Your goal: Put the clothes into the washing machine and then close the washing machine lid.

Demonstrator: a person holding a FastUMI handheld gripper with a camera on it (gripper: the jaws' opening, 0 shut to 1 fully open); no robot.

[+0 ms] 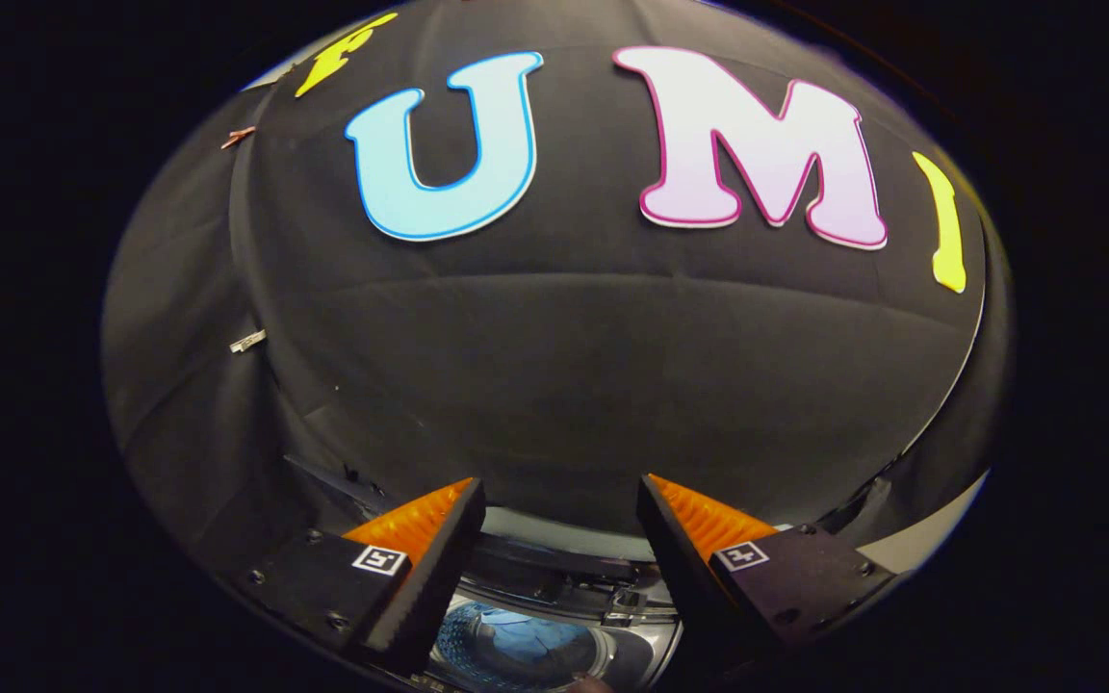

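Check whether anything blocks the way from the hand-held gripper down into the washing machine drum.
Nothing visible does. The hand-held gripper is open and empty, and between its fingers the washing machine drum lies open, with blue cloth inside. The lid cannot be made out.

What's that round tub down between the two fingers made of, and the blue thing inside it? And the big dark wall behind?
The tub looks like shiny metal dotted with small holes, probably steel. The blue thing seems to be soft cloth, going by its folds. The wall is matte black fabric with creases and seams. The gripper hangs open above the tub, holding nothing.
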